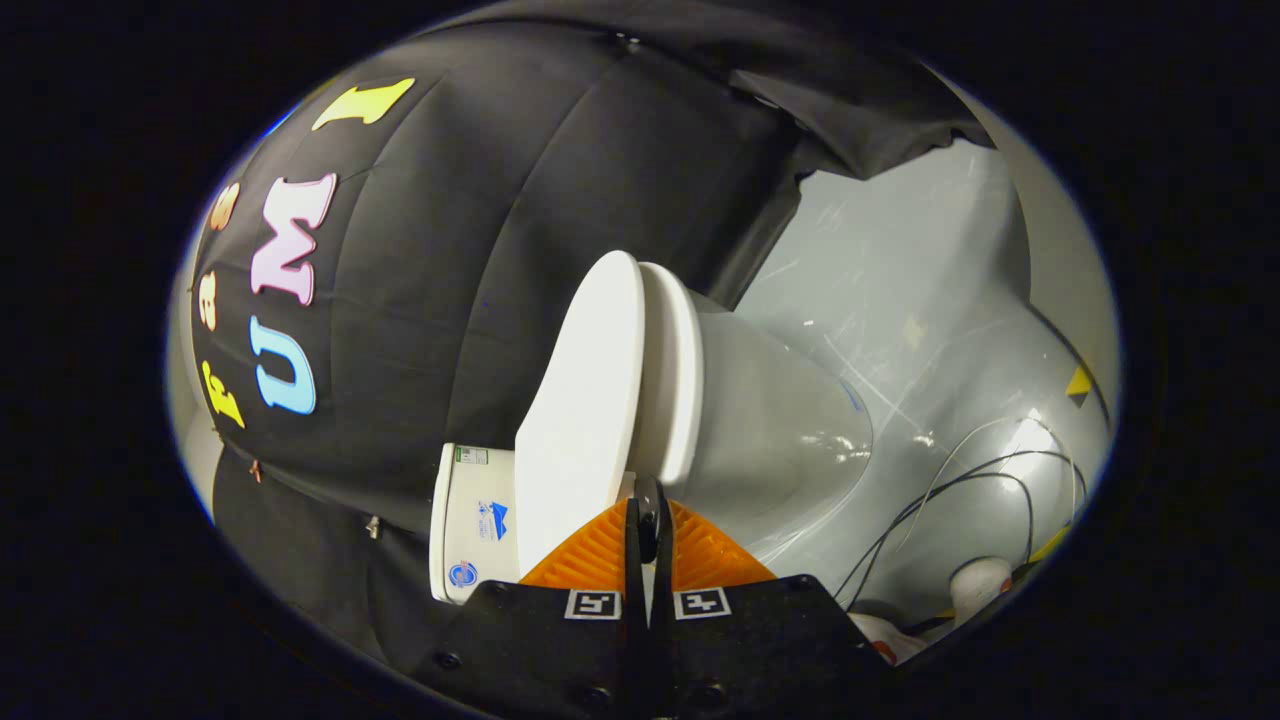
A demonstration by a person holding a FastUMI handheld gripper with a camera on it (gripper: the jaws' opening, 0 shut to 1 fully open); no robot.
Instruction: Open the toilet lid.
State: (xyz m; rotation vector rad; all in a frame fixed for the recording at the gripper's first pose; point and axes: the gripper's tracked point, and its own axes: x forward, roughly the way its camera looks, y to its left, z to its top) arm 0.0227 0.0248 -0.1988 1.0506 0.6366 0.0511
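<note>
A: Toilet lid [580,400]?
B: Centre frame, white, lifted a little off the seat [672,370], narrow gap between them. Bowl [780,420] right of that, tank [470,525] lower left.
A: Gripper [647,510]?
B: Bottom centre, fingers pressed nearly together, tips at the lid's edge; can't tell if they're pinching it.
A: Around?
B: Black cloth wall [450,250] left, grey floor [900,280] right, cables [960,490] lower right.

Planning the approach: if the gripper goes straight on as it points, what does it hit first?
Probably the lid: the shut gripper points at the lid's edge where it meets the seat, though depth is hard to judge.
</note>
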